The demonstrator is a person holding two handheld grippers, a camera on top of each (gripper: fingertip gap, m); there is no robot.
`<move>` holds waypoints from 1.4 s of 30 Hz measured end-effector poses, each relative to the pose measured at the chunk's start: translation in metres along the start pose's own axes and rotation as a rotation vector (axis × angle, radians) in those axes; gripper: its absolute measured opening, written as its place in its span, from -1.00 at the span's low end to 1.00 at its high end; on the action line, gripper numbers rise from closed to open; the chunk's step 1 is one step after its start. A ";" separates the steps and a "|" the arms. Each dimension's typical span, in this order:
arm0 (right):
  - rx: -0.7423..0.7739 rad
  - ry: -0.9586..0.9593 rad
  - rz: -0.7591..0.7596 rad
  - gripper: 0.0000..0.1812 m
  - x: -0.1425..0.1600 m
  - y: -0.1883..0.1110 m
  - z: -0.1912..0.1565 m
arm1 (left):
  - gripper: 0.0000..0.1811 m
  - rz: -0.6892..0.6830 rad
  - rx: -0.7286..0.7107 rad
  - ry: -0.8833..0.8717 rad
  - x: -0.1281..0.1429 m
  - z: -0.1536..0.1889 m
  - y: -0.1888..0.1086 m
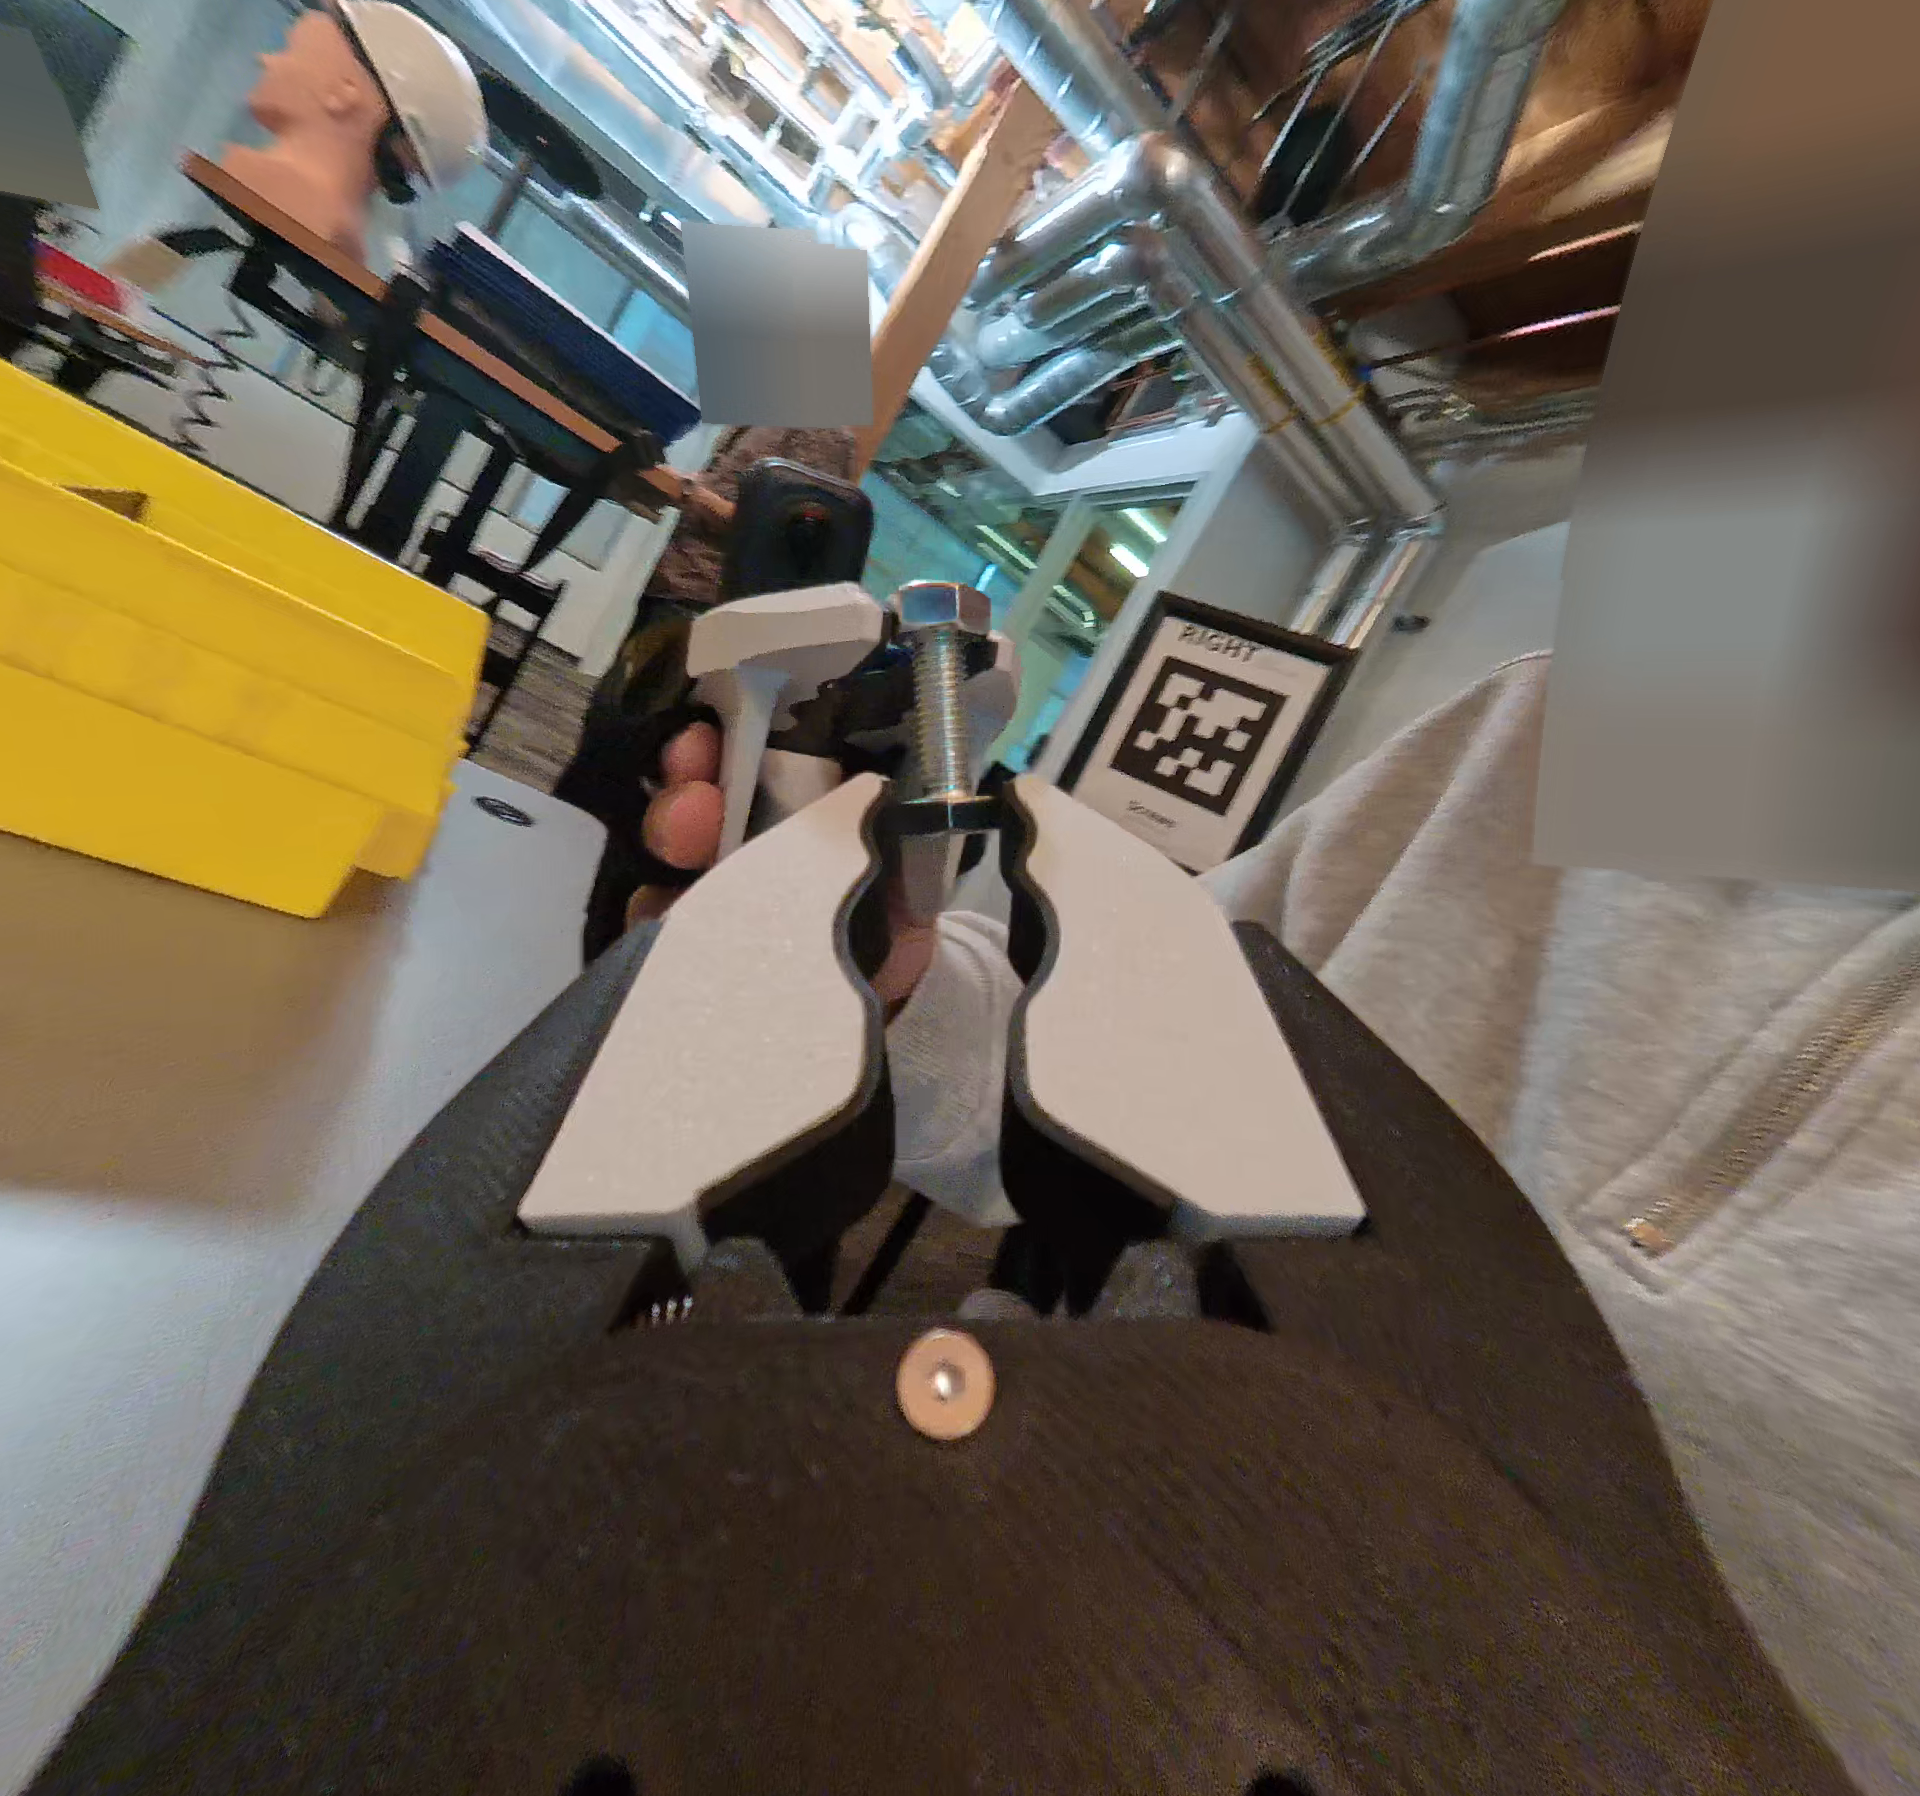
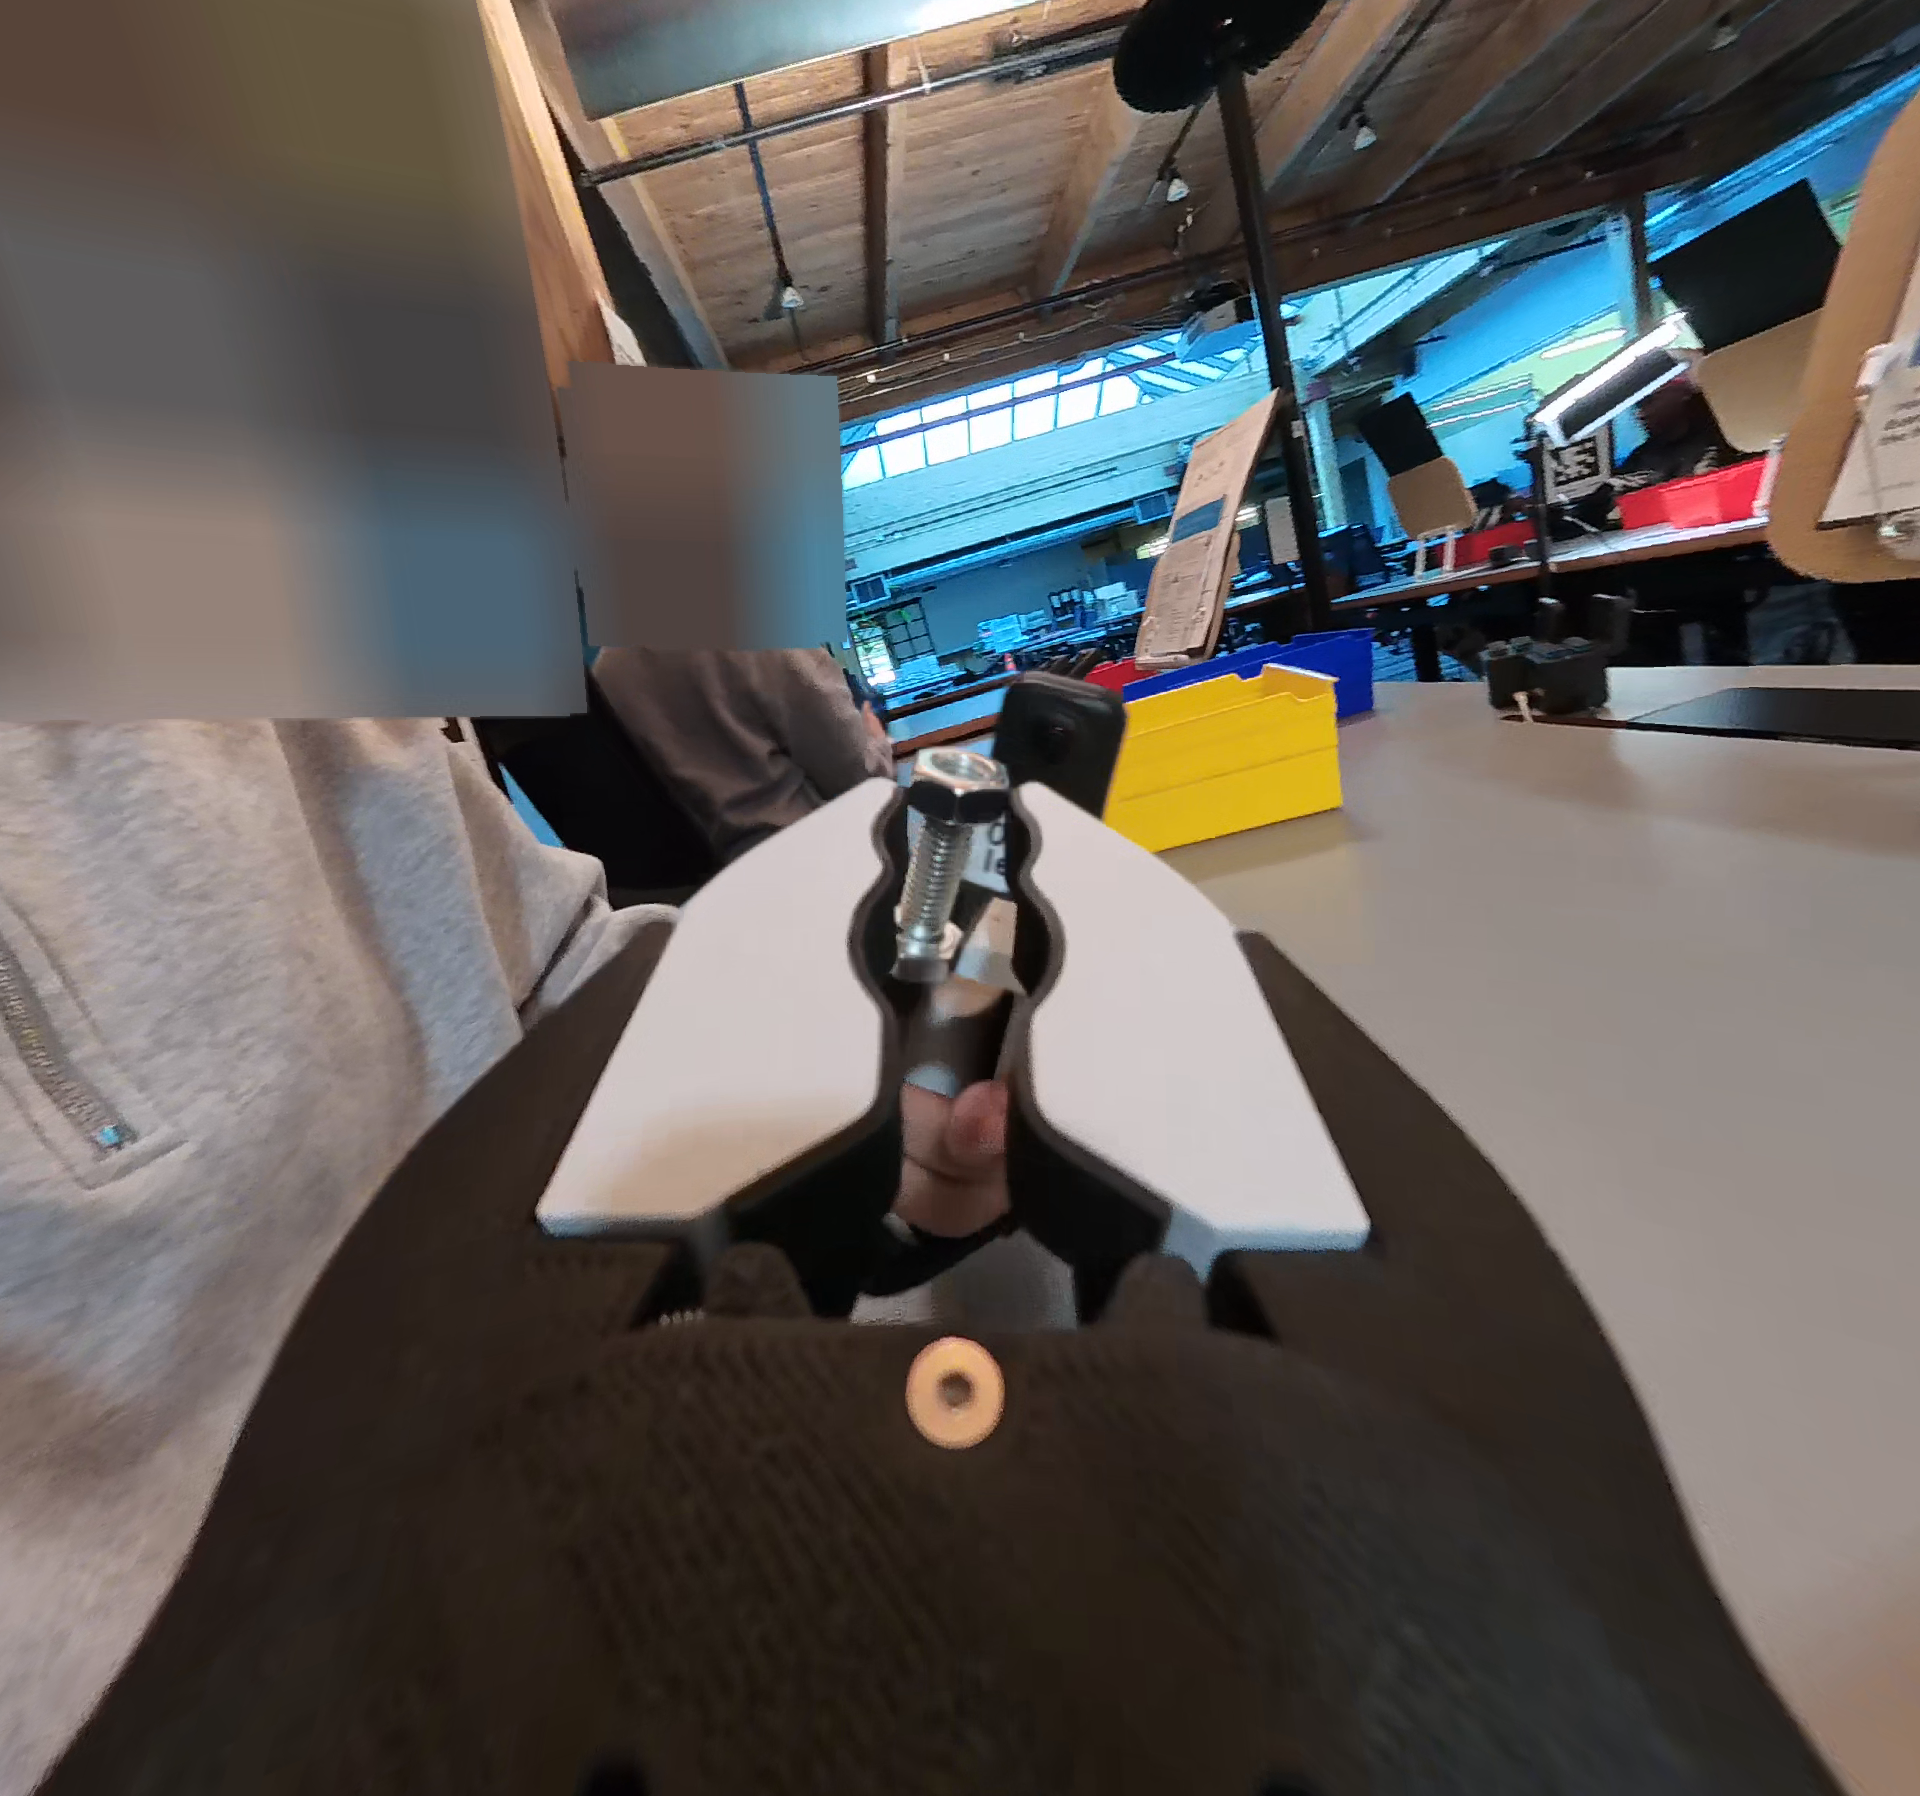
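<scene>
A silver threaded bolt (image 1: 940, 707) stands upright between both grippers, held in the air close to a person's grey sweatshirt (image 1: 1558, 1019). My left gripper (image 1: 940, 803) is shut on the bolt's lower end, at its hex head. A hex nut (image 1: 940, 603) sits on the bolt's upper end. The right gripper (image 1: 790, 640) shows farther off, its grey fingers around that nut. In the right wrist view my right gripper (image 2: 956, 790) is shut on the nut (image 2: 956, 772), and the bolt (image 2: 928, 879) runs down between its fingers to a left gripper finger (image 2: 987, 951).
A grey table (image 1: 208, 1071) lies below, with a yellow bin (image 1: 208, 707) to the left. A framed black-and-white marker card (image 1: 1205, 728) stands behind. In the right wrist view a yellow bin (image 2: 1226, 759), a blue bin (image 2: 1340, 655) and a black fixture (image 2: 1548, 676) sit on the table (image 2: 1558, 915). My two grippers' fingertips are within a few centimetres of each other.
</scene>
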State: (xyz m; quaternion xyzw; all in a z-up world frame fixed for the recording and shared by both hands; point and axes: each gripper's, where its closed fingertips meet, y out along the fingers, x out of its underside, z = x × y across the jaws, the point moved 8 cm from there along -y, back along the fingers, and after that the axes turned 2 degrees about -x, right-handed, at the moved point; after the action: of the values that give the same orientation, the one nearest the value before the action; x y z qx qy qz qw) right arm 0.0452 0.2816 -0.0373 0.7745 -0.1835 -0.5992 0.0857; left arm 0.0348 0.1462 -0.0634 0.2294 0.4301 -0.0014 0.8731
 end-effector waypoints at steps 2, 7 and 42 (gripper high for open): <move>-0.030 0.021 0.000 -0.81 -0.001 -0.001 0.000 | -0.80 0.004 0.033 -0.045 0.000 0.000 0.000; -0.071 0.060 0.001 -0.81 -0.001 -0.001 0.000 | -0.81 0.008 0.077 -0.122 0.000 -0.001 -0.001; 0.360 0.031 0.051 -0.76 0.000 -0.013 0.012 | -0.80 -0.082 -0.662 0.817 0.006 -0.004 0.001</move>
State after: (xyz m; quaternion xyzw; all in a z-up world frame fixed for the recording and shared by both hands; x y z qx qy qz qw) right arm 0.0356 0.2941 -0.0452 0.7815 -0.3060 -0.5424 -0.0363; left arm 0.0352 0.1496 -0.0697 -0.0941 0.7216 0.1898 0.6591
